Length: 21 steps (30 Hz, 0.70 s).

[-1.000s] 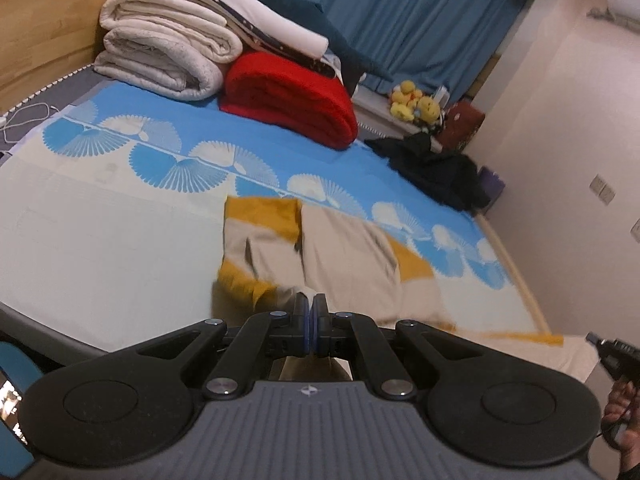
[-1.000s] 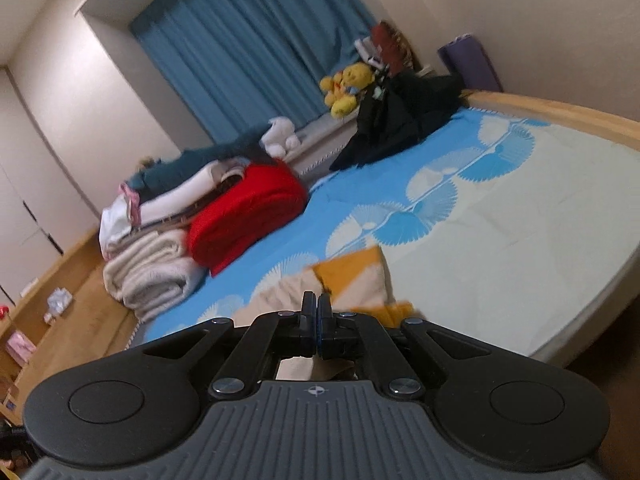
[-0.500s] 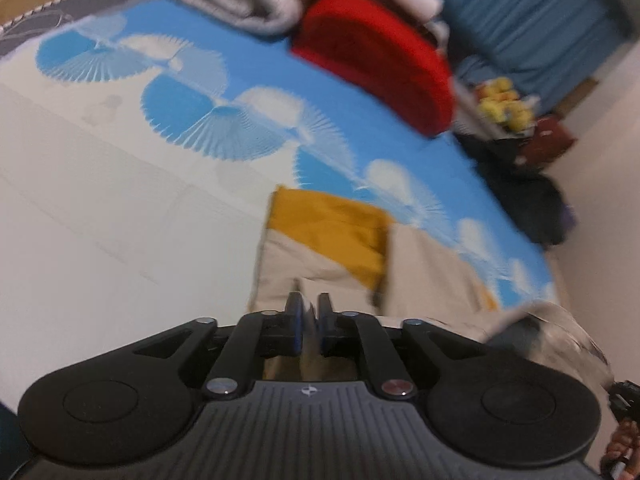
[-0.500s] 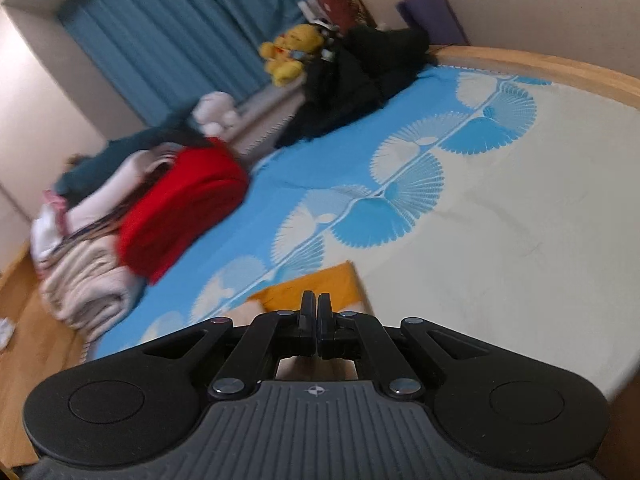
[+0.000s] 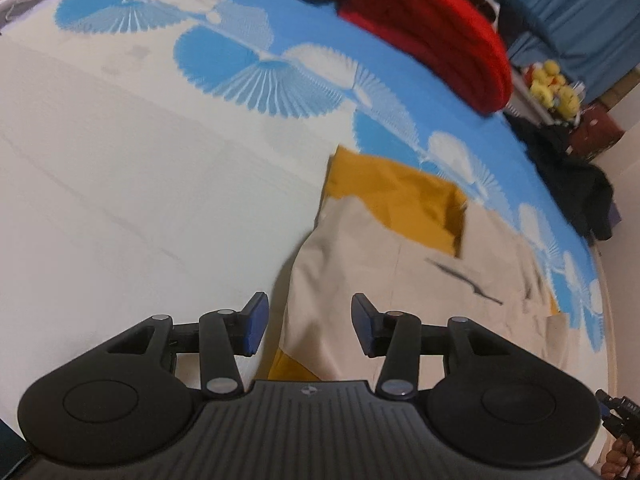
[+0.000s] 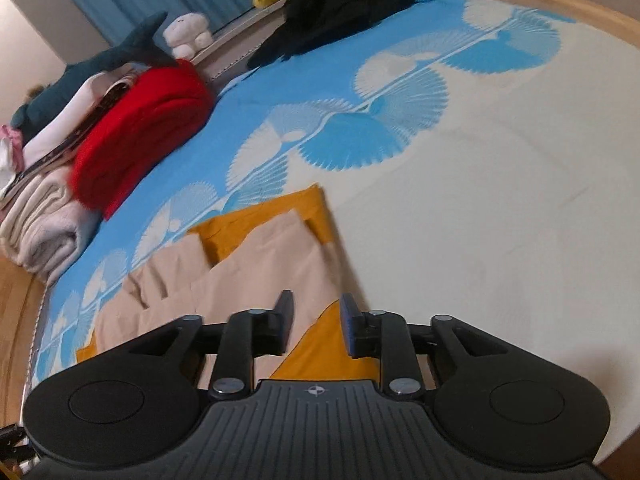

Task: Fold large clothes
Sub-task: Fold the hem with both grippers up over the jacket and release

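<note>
Looking down the left wrist camera, the left gripper (image 5: 307, 328) has just been opening, its blue-faced pads parted and pressing on nothing, with the near edge of the beige and mustard garment (image 5: 384, 264) showing in the gap. That soft, creased cloth lies folded on the bedspread (image 5: 120, 208), a smooth cream sheet printed with blue fan shapes; a thick red rolled blanket (image 5: 432, 28) lies beyond. From the right wrist camera, the right gripper (image 6: 316, 326) has likewise been opening, its jaws standing narrowly apart over a mustard corner of the same garment (image 6: 256, 272), gripping nothing. Pale plush towels (image 6: 40, 228) sit rolled beside the red blanket (image 6: 140, 132).
</note>
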Each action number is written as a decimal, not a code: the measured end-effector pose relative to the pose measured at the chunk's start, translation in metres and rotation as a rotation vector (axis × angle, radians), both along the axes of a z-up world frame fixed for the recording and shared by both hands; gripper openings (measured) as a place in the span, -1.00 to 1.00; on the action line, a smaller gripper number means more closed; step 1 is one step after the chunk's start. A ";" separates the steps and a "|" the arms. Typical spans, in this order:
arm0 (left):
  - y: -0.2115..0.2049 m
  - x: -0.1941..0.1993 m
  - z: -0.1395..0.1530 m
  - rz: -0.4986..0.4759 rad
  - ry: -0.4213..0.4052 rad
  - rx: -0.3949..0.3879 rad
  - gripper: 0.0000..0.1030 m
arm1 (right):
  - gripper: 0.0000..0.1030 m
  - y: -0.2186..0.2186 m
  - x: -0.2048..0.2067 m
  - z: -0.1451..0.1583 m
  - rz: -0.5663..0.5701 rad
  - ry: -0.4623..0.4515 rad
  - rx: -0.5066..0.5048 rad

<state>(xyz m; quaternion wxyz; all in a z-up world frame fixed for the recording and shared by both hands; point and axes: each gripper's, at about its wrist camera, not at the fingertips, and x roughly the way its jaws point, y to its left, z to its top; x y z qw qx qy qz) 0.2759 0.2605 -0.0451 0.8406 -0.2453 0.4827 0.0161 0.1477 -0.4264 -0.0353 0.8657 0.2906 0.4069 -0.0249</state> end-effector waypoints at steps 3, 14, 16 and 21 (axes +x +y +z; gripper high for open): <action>-0.004 0.010 -0.010 0.002 0.033 0.011 0.06 | -0.27 0.008 0.008 -0.014 0.043 0.059 -0.063; -0.021 0.024 -0.024 -0.044 0.076 0.059 -0.11 | -0.18 0.021 0.025 -0.042 0.116 0.155 -0.048; -0.024 0.024 -0.023 -0.061 0.066 0.062 -0.61 | -0.21 0.024 0.024 -0.037 0.140 0.139 -0.060; -0.031 0.020 -0.006 -0.076 -0.017 0.127 -0.99 | -0.91 0.032 0.016 -0.019 0.189 0.068 -0.127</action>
